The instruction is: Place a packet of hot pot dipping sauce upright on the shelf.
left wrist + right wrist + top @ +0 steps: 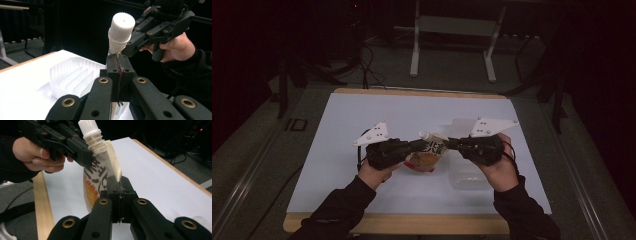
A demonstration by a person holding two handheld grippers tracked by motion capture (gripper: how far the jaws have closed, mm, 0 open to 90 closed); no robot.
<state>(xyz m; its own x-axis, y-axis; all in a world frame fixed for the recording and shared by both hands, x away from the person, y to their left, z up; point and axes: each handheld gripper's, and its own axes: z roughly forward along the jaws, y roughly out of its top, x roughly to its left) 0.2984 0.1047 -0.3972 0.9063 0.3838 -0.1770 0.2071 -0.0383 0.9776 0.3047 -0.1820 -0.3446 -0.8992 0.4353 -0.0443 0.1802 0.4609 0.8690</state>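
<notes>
A spouted pouch (428, 153) with orange print and dark characters hangs upright above the white mat, held from both sides. My left gripper (420, 145) is shut on the pouch's left top edge and my right gripper (449, 143) on its right top edge. In the left gripper view the jaws (118, 62) pinch the thin seam just below the white ribbed cap (122, 25). In the right gripper view the jaws (120, 185) clamp the cream seam of the pouch (97, 182), and the left gripper (86, 155) grips beside the spout (90, 132).
A clear ribbed plastic tray (467, 176) lies on the white mat (362, 115) just under my right hand; it also stands beyond the left jaws (71, 77). The wooden table edge (402, 224) runs along the front. Dark floor and a stand's legs lie beyond the table.
</notes>
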